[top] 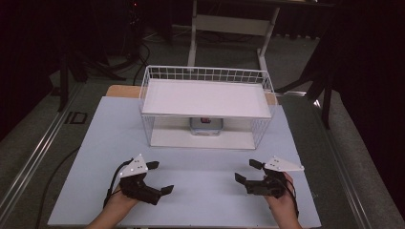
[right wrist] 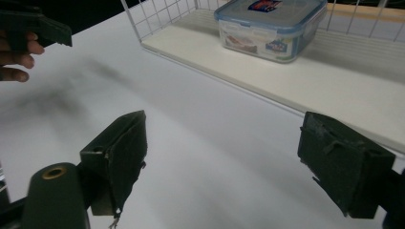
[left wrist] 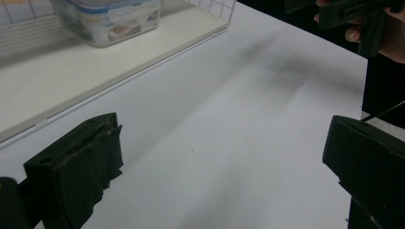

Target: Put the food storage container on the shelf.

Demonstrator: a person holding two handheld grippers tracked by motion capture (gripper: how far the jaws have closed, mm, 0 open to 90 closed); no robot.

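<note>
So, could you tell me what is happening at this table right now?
A person holds a two-jaw claw in each hand over the pale blue table top. The left claw and the right claw are both open, holding nothing, and both point toward the white wire shelf rack at the far side. On the rack's lower board sits a clear plastic food box with a blue-rimmed snap lid, untouched, under the rack's white upper shelf. Nothing has been grasped yet.
</note>
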